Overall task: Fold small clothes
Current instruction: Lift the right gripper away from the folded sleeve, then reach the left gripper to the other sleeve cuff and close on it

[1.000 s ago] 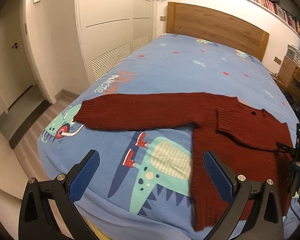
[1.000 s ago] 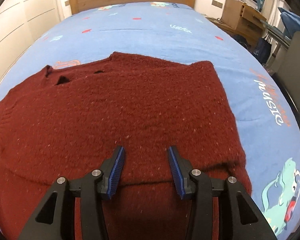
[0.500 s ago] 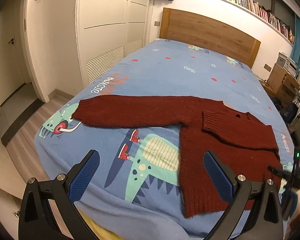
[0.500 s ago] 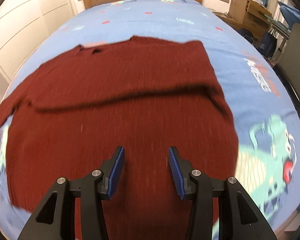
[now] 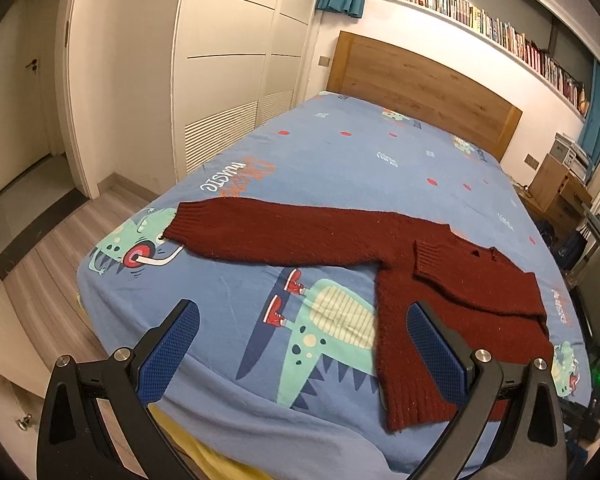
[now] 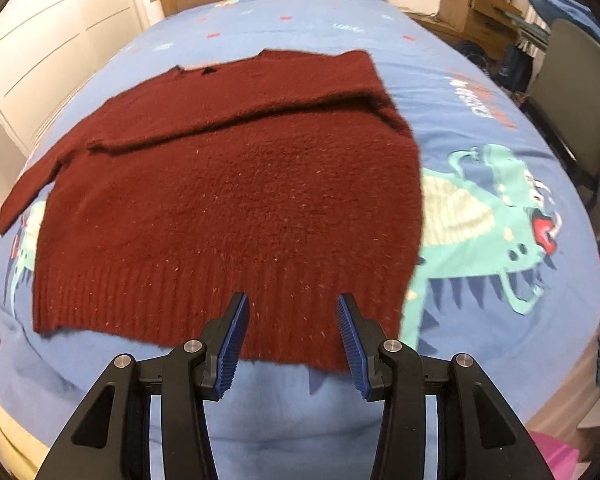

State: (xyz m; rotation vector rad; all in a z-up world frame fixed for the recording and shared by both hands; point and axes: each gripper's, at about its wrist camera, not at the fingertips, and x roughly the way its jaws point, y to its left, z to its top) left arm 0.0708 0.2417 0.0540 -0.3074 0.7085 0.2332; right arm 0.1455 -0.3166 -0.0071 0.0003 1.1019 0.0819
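Observation:
A dark red knit sweater [image 5: 440, 280] lies flat on the bed. One sleeve [image 5: 284, 234] stretches out to the left; the other sleeve [image 5: 460, 276] is folded across the chest. In the right wrist view the sweater [image 6: 236, 184] fills the middle, hem nearest me. My left gripper [image 5: 300, 344] is open and empty, held above the bed's near edge, short of the sweater. My right gripper [image 6: 292, 328] is open and empty, just above the ribbed hem [image 6: 180, 292].
The bed [image 5: 340, 152] has a blue dinosaur-print sheet and a wooden headboard [image 5: 420, 88]. White wardrobes [image 5: 228, 80] and a doorway stand to the left. A bookshelf [image 5: 480, 20] runs along the wall. A chair [image 6: 572, 100] and cardboard boxes [image 6: 472, 4] stand on the right.
Both grippers have pulled back and risen from the bed. The right gripper moved from over the sweater's chest back to its hem. Both stayed open.

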